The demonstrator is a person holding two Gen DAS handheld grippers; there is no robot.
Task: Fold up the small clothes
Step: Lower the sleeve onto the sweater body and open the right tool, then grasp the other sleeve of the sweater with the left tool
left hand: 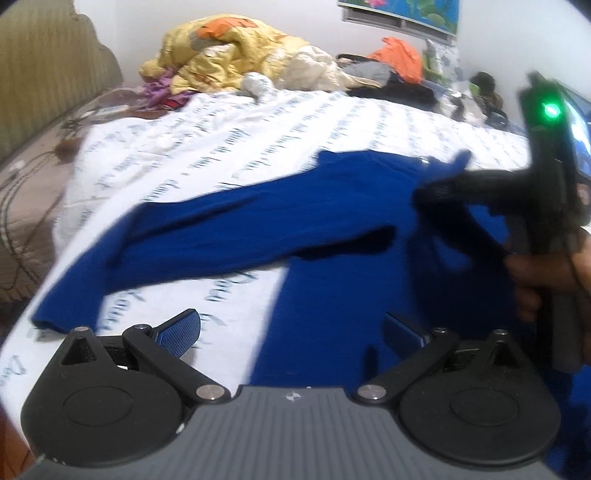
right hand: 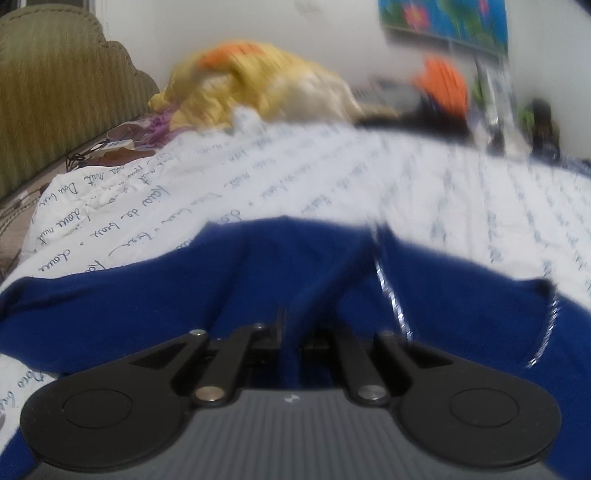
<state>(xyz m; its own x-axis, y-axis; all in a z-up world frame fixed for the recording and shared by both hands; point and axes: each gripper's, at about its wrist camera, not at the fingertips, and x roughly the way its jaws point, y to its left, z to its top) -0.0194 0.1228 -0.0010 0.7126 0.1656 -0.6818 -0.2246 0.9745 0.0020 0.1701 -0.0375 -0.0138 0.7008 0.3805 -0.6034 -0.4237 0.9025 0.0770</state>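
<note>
A royal-blue long-sleeved garment (left hand: 258, 221) lies on the white sheet with blue script (left hand: 295, 122); one sleeve stretches out to the left. In the left wrist view my left gripper (left hand: 291, 332) hovers open over the garment's lower edge, its blue pads (left hand: 181, 330) wide apart with nothing between them. At the right, my right gripper (left hand: 428, 192), held by a hand (left hand: 535, 273), pinches a raised fold of the garment. In the right wrist view the right gripper (right hand: 291, 332) is shut on blue fabric (right hand: 295, 266), beside a silver trim line (right hand: 391, 295).
At the far end of the bed lie a yellow quilt (left hand: 229, 55) and a heap of dark and orange clothes (left hand: 399, 70). A padded olive headboard (left hand: 48, 59) runs along the left. A blue poster (left hand: 413, 11) hangs on the wall.
</note>
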